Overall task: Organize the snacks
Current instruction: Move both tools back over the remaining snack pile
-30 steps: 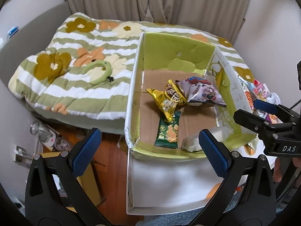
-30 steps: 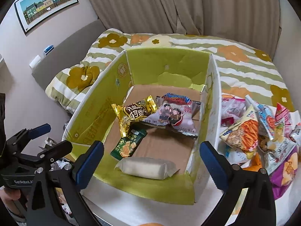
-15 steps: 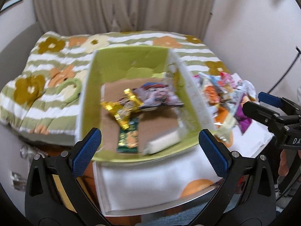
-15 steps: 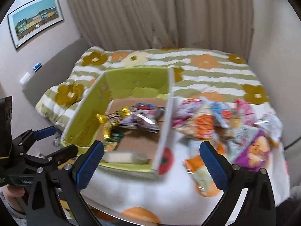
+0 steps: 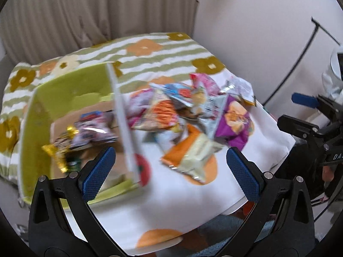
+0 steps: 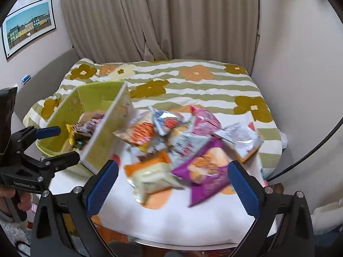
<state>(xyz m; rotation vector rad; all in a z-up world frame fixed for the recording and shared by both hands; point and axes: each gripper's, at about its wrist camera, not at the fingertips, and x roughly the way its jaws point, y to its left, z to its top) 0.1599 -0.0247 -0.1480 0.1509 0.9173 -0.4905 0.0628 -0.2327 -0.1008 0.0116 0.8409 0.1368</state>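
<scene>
A green cardboard box [image 5: 32,124] [image 6: 64,111] lies open on the bed and holds several snack packets, among them a gold one [image 5: 56,150]. To its right a loose pile of snacks spreads over a white cloth: an orange-and-cream packet [image 5: 193,152] [image 6: 152,173], a purple bag [image 5: 233,122] [image 6: 205,169], a pink bag [image 6: 205,120], a silver packet [image 6: 242,137]. My left gripper [image 5: 171,169] is open with nothing in it, near the box's right wall. My right gripper [image 6: 171,180] is open and empty over the orange-and-cream packet.
The bed carries a green-striped flower quilt [image 6: 193,81] under the white cloth [image 5: 182,203]. Curtains [image 6: 158,21] hang behind it and a wall [image 5: 257,21] stands at the right. A framed picture [image 6: 27,25] hangs on the left wall. A hand [image 6: 12,199] holds the left gripper's handle.
Both views have swung right, from the box to the snack pile. The pile now sits between both grippers' fingers. Both grippers stay open and empty.
</scene>
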